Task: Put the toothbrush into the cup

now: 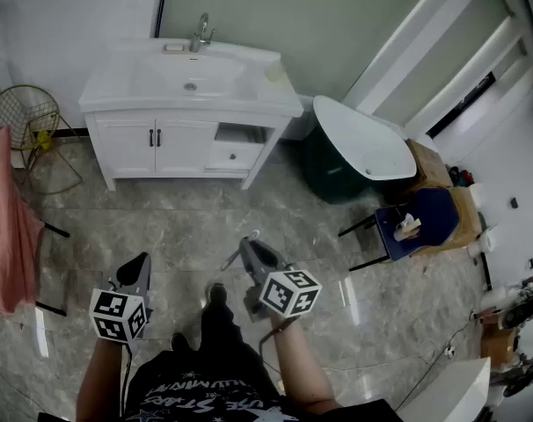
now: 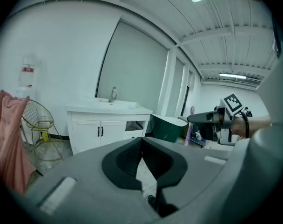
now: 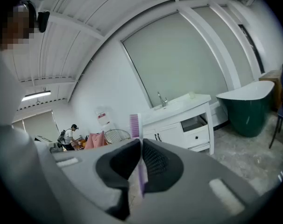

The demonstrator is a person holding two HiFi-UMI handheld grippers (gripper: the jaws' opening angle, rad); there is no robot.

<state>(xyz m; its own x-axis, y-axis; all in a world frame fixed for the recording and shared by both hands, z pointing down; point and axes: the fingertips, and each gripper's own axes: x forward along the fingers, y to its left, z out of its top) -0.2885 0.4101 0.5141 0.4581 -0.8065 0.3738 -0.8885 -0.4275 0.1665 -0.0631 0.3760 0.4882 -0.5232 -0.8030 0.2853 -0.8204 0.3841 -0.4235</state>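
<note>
A purple toothbrush (image 3: 135, 123) stands upright between the jaws of my right gripper (image 3: 140, 143), which is shut on it; its bristle head pokes above the jaws. In the head view that gripper (image 1: 249, 248) is held over the floor, well short of the vanity. A pale cup (image 1: 274, 71) stands on the right end of the white vanity top (image 1: 117, 90), and it also shows small in the right gripper view as the cup (image 3: 192, 95). My left gripper (image 1: 141, 262) is to the left, also over the floor. Its jaws (image 2: 141, 141) are shut with nothing between them.
A faucet (image 1: 200, 32) and sink sit in the vanity. A dark green bathtub (image 1: 354, 152) stands to its right, and a blue chair (image 1: 416, 222) further right. A pink cloth (image 1: 4, 222) hangs at left beside a gold wire chair (image 1: 25, 117). The floor is marble.
</note>
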